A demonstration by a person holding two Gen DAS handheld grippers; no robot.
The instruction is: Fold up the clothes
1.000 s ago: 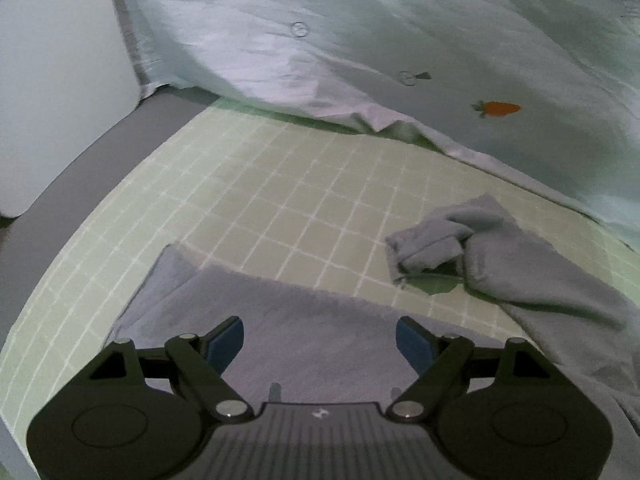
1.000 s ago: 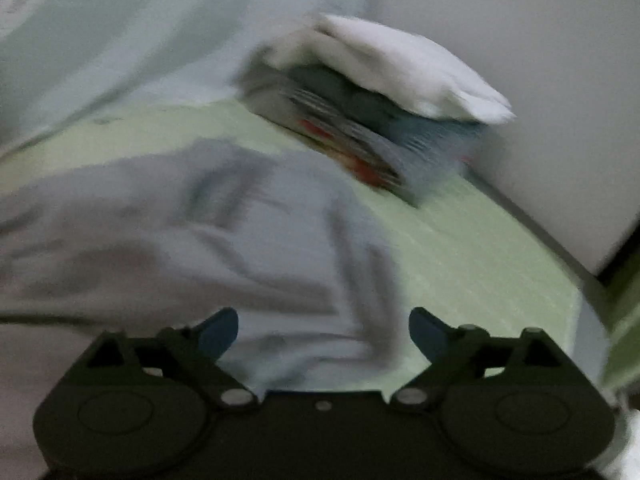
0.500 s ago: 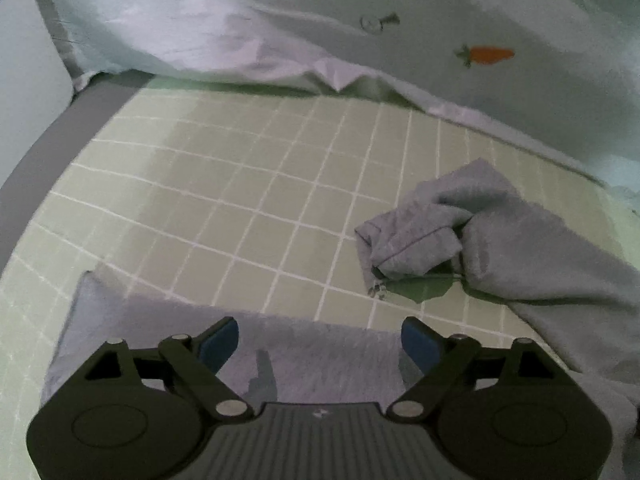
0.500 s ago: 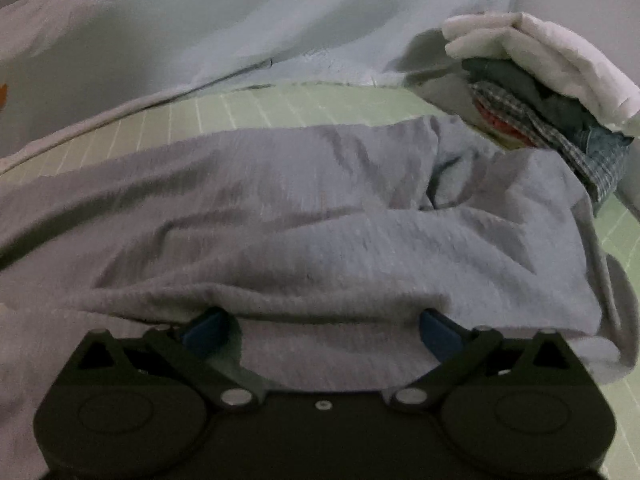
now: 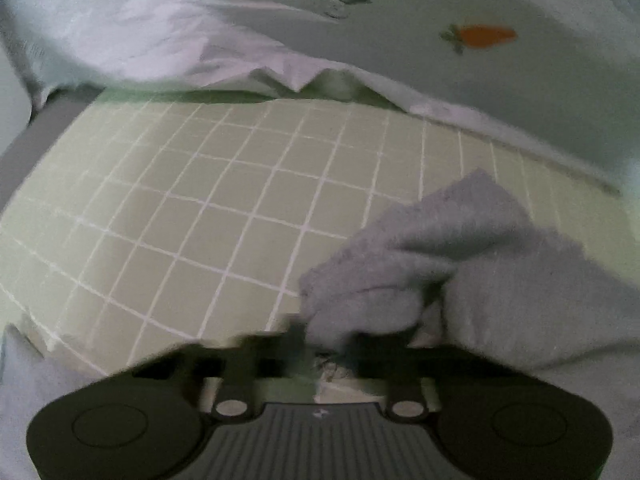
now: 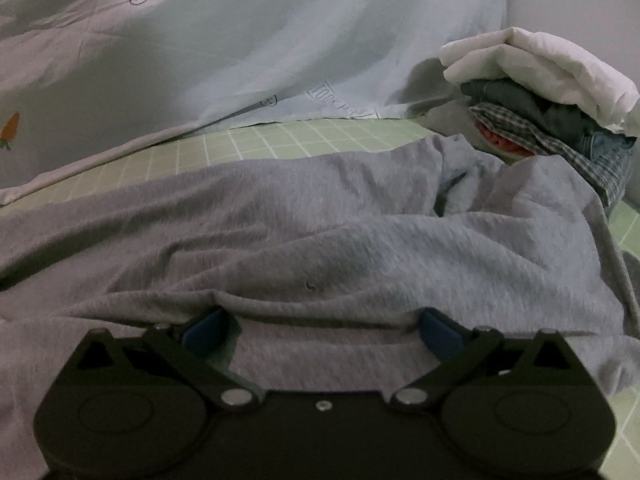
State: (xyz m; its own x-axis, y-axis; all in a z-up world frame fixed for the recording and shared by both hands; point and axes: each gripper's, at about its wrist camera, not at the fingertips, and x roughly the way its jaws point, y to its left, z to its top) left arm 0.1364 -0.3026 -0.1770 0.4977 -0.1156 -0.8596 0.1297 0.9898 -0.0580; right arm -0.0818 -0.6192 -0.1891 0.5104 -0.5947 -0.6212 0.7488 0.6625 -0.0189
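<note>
A grey sweatshirt lies spread on the green checked sheet [image 5: 208, 216]. In the left wrist view its bunched sleeve end [image 5: 384, 280] lies right in front of my left gripper [image 5: 324, 344]. That gripper is blurred, its jaws drawn close together around the sleeve's lower edge. In the right wrist view the sweatshirt's body [image 6: 320, 232] fills the middle. My right gripper [image 6: 320, 324] is open, its blue pads [image 6: 204, 326] pressed under a fold of the fabric.
A pale blue duvet with carrot prints [image 5: 400, 40] is heaped along the far side and also shows in the right wrist view [image 6: 200, 60]. A pile of folded clothes topped by a white one [image 6: 552, 92] sits at the right by the wall.
My left gripper has moved forward and right to the sleeve end and its jaws have closed in. My right gripper has come down onto the sweatshirt body and stays open.
</note>
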